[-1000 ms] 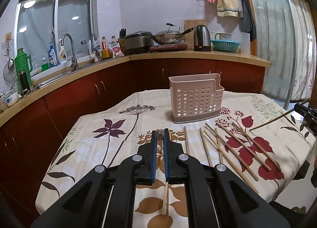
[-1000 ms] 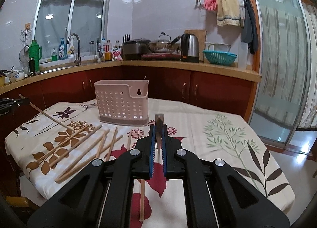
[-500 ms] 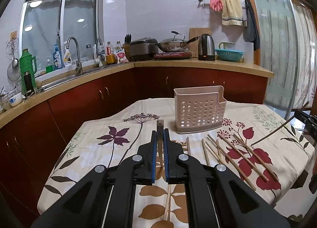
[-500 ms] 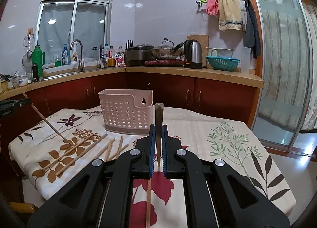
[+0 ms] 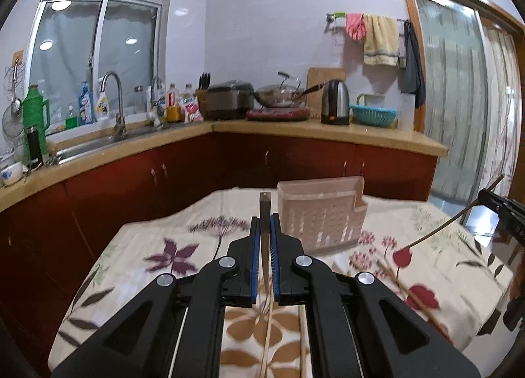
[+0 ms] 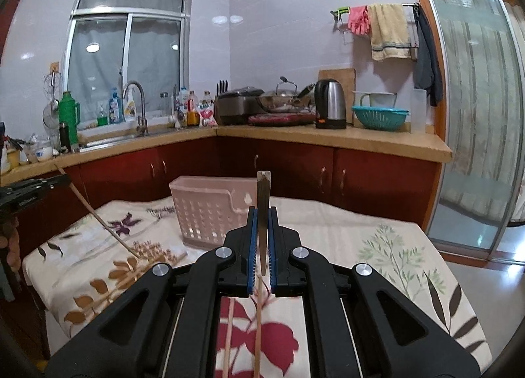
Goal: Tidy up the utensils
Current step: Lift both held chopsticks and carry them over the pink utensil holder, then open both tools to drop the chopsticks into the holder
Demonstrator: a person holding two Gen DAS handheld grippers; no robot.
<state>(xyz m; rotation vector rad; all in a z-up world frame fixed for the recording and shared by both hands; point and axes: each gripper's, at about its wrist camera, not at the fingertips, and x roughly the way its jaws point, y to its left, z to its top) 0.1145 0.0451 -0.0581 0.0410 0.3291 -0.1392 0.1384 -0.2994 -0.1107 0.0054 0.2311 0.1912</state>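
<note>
Chopsticks are the job here, and most of it is left. The left gripper is clamped on one chopstick, whose square end sticks up past the fingertips while its thin end trails back under the fingers. The right gripper pinches a second chopstick the same way. The pink basket stands ahead of both sets of fingers, to the right of the left pair and to the left of the right pair; it looks empty, though its inside is poorly seen. More loose chopsticks lie on the tablecloth beside the fingers, waiting.
</note>
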